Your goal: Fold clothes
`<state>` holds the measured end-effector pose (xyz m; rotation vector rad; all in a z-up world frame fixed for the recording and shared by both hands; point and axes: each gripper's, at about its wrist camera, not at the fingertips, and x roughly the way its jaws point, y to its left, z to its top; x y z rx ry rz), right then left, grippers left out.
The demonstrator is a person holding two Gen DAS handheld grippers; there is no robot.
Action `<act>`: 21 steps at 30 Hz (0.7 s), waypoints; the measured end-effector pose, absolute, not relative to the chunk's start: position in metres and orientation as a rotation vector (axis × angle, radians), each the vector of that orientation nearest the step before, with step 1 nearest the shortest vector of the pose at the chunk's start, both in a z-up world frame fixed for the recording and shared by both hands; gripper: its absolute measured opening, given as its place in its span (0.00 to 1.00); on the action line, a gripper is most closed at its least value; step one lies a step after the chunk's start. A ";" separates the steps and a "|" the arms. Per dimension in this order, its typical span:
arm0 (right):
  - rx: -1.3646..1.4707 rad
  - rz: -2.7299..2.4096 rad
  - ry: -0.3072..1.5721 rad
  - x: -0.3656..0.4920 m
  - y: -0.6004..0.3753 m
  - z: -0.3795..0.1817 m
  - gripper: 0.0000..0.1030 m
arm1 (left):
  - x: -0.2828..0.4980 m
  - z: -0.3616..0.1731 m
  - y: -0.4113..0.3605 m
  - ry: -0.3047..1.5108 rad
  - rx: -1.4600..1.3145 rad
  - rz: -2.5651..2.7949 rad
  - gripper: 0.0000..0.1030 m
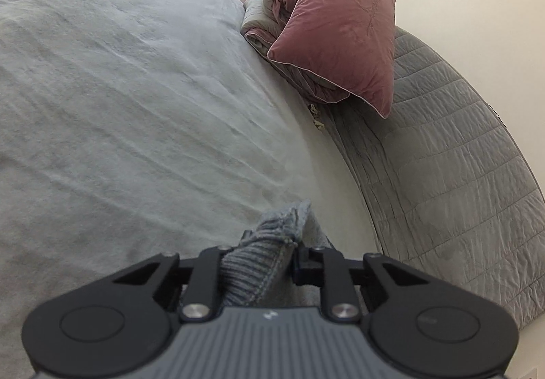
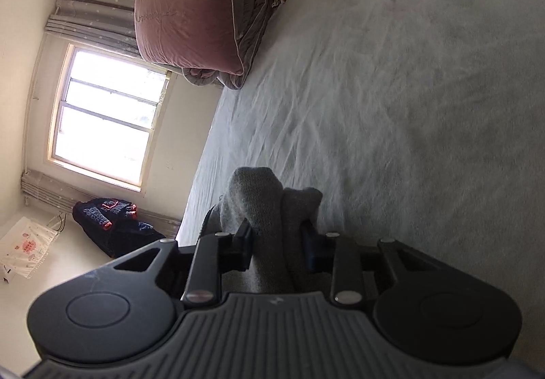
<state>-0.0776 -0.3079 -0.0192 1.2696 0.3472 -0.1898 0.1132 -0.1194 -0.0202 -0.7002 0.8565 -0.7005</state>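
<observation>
A pale grey bed sheet (image 1: 119, 89) fills both views, a pink pillow (image 1: 337, 35) far off on folded bedding. The left gripper (image 1: 259, 259) clamps the grey garment (image 1: 269, 242) at its ribbed hem; the right gripper (image 2: 276, 242) clamps bunched fabric, near the cameras.

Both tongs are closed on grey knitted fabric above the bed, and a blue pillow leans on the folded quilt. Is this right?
Not quite: the pillow is dusty pink, not blue, as the left wrist view shows. The rest holds: left tongs and right tongs each grip grey knitted fabric above the bed, beside the folded quilt.
</observation>
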 end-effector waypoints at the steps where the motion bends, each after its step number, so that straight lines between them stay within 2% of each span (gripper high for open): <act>1: 1.275 -0.197 0.345 -0.073 -0.319 -0.019 0.31 | 0.119 -0.019 -0.131 0.857 -0.699 -0.701 0.19; 19: 1.150 -0.290 0.192 0.020 -0.493 -0.018 0.31 | 0.234 0.001 -0.336 0.822 -0.609 -0.779 0.17; 20: 1.136 -0.293 0.184 0.025 -0.501 -0.020 0.31 | 0.241 0.001 -0.345 0.818 -0.602 -0.784 0.17; 21: 1.124 -0.298 0.181 0.031 -0.509 -0.022 0.31 | 0.247 0.000 -0.352 0.814 -0.594 -0.788 0.12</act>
